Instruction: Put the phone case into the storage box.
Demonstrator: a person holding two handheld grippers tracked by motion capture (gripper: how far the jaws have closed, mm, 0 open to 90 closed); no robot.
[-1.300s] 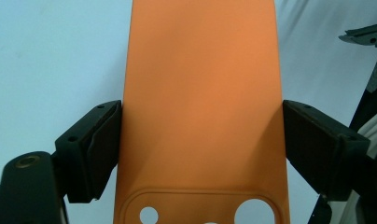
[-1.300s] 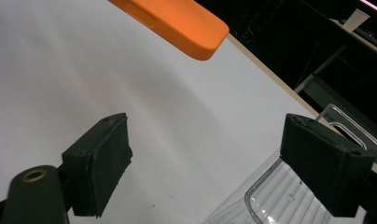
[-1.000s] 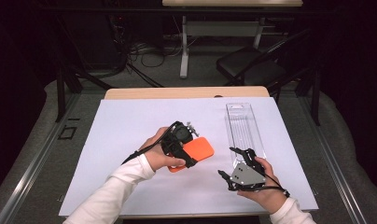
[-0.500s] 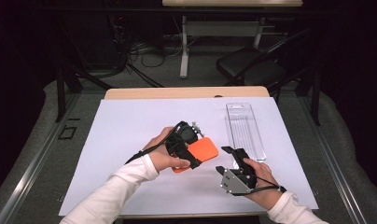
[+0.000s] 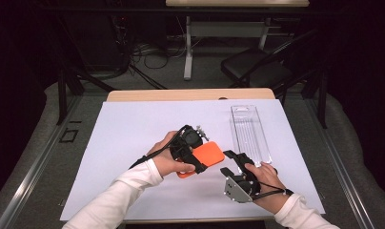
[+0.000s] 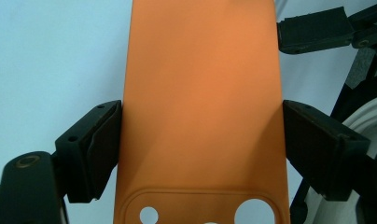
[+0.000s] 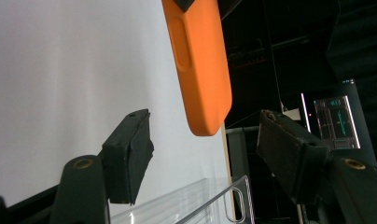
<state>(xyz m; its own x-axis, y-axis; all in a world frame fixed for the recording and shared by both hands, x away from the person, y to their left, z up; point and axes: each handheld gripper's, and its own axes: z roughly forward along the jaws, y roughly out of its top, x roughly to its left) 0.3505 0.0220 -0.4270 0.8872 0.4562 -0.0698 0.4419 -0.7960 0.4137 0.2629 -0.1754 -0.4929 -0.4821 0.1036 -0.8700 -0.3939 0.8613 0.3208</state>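
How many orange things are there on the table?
1. The orange phone case is held by its sides between the jaws of the left gripper, near the middle of the white sheet. More could be hidden under the hands, but none is visible.

Open counter to your left and far side.
The clear tray [image 5: 250, 133] blocks the right; the orange case [image 5: 206, 157] sits between your tongs.

Overhead plus 2 close jaw-cameras
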